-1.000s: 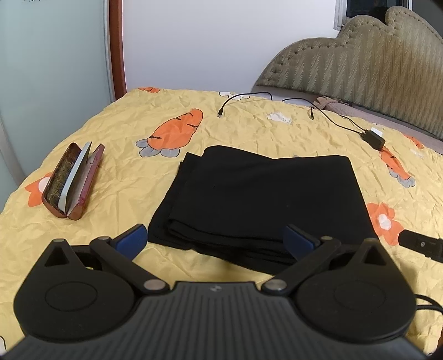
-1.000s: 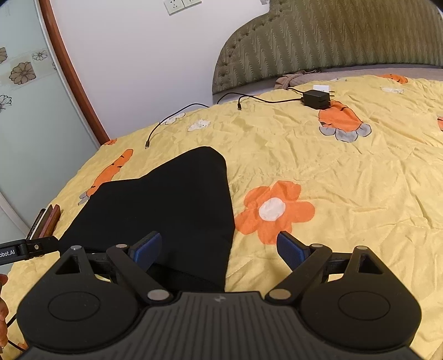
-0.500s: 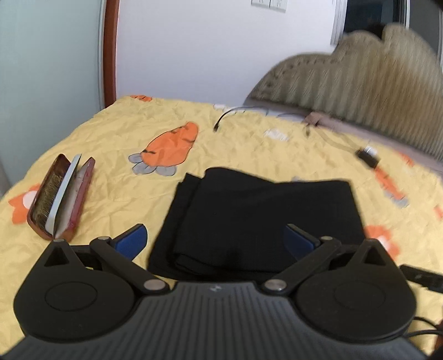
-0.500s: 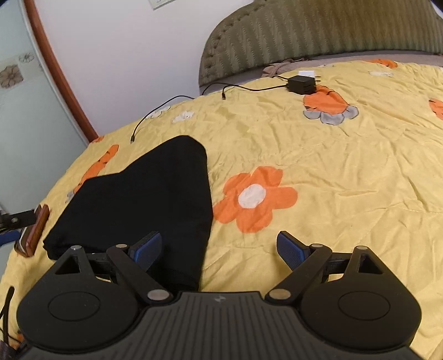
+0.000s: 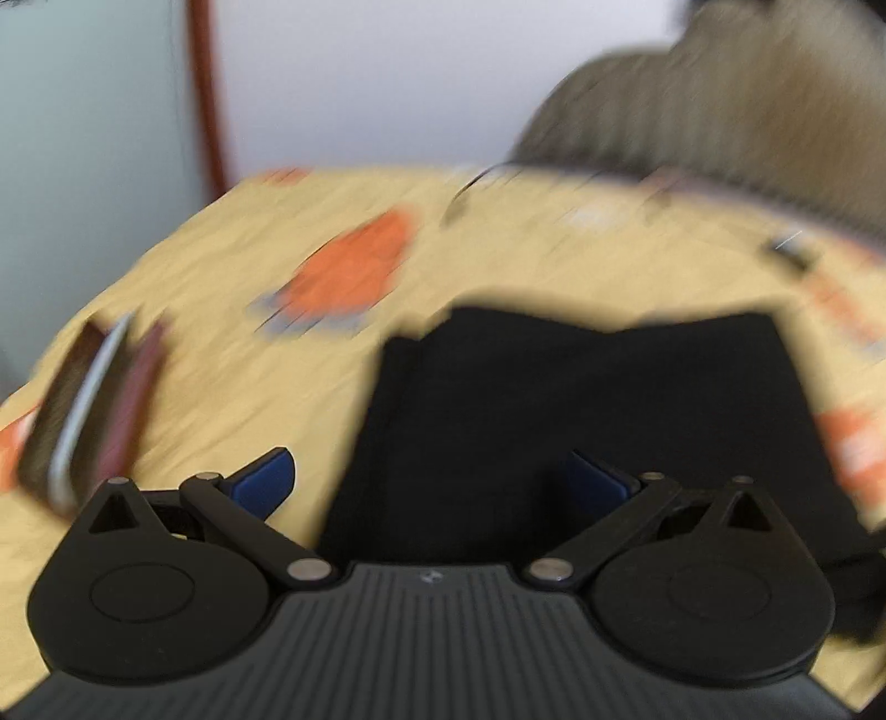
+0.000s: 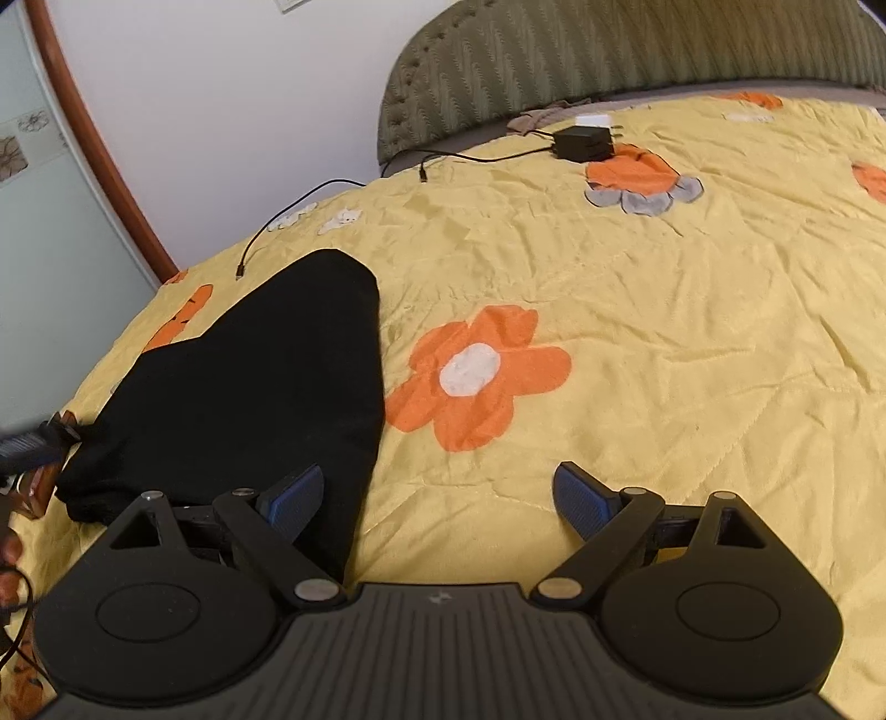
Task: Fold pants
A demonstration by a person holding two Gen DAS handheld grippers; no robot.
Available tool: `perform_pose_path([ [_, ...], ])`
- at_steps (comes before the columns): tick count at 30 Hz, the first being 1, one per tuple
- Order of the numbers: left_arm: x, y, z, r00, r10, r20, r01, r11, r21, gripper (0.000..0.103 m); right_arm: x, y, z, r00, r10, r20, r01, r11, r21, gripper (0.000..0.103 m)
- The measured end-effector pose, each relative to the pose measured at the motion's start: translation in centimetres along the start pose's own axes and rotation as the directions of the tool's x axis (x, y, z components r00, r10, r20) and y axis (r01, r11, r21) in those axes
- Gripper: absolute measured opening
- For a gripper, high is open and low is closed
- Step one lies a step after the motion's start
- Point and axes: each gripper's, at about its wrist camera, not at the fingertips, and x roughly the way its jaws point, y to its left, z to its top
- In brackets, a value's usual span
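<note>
Step in hand, as judged: approach to the near edge of the black pants (image 5: 587, 410) for a further fold. At far left of the left wrist view: a reddish-brown case (image 5: 94, 415), open, hard-sided, resting on the bed (image 5: 232, 332) well apart from the garment; to be left undisturbed. Left tongs (image 5: 429, 487) spread wide, nothing between the blue pads, left pad over bare bedspread, right pad over dark cloth; view heavily blurred, so contact with the fabric not determinable. Pants lying flat mid-bed as a folded rectangular stack, layered edges at the left side, matte black, soft and limp, likely to sag or slip unless all layers are gathered together. Recommended: both tongs lowered to the near corners, every layer taken in one pinch, lift kept even so the stack does not skew, fold carried toward the far edge and squared there. Right tongs (image 6: 437, 498) likewise wide and empty, left pad over the right margin of the pants, right pad over bedspread. Bedspread thin, yellow, finely creased, printed with orange flowers and carrots; risk of pinching it along with the cloth. Farther right and back: a thin black cable (image 6: 288, 210) and a boxy charger (image 6: 581, 144), near a ribbed olive headboard (image 6: 609, 50).
</note>
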Motion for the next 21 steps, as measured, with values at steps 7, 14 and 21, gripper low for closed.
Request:
perform_pose_path([
  [7, -1.2, 2.8, 0.0, 0.995, -0.087, 0.042, 0.092, 0.985, -0.147, 0.103, -0.4, -1.9, 0.1, 0.996, 0.052, 0.073, -0.058, 0.994, 0.093, 0.091],
  [14, 0.6, -2.5, 5.3, 0.976, -0.207, 0.067, 0.209, 0.978, -0.019, 0.103, -0.4, -1.0, 1.5, 0.992, 0.052, 0.111, -0.057, 0.997, 0.042, 0.091],
  [21, 7.4, -2.1, 5.1, 0.998, -0.043, 0.040, 0.043, 0.999, -0.007, 0.103, 0.8, -0.8, 2.8, 0.992, 0.030, 0.119, -0.030, 1.000, -0.002, 0.091],
])
